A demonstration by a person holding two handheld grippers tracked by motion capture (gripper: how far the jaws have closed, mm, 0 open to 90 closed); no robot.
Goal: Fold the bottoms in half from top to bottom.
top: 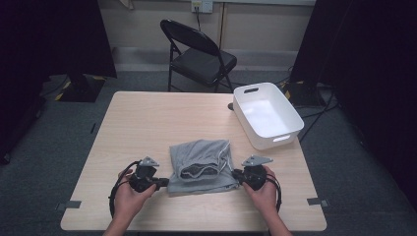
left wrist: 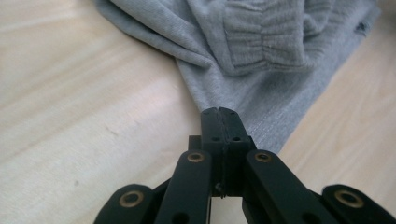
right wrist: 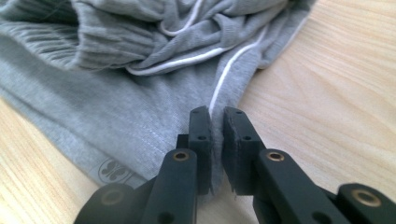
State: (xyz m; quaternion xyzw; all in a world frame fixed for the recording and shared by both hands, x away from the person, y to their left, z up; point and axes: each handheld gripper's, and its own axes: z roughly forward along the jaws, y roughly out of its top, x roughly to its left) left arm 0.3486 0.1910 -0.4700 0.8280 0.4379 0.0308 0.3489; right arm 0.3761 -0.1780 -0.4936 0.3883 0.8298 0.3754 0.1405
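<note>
Now both claws on shorts' [top: 200,167] edges

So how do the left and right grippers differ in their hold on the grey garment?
The left gripper has its jaws pressed flat together on the grey garment at its plain near corner. The right gripper shows a narrow gap between its jaws, at the corner edged with white piping. Both sit low at the garment's near corners.

A recording lab or studio: black curtains [top: 54,34] flank a light wooden table [top: 147,123], a black folding metal chair [top: 199,54] stands beyond the grippers, cables cross grey carpet [top: 49,142].
</note>
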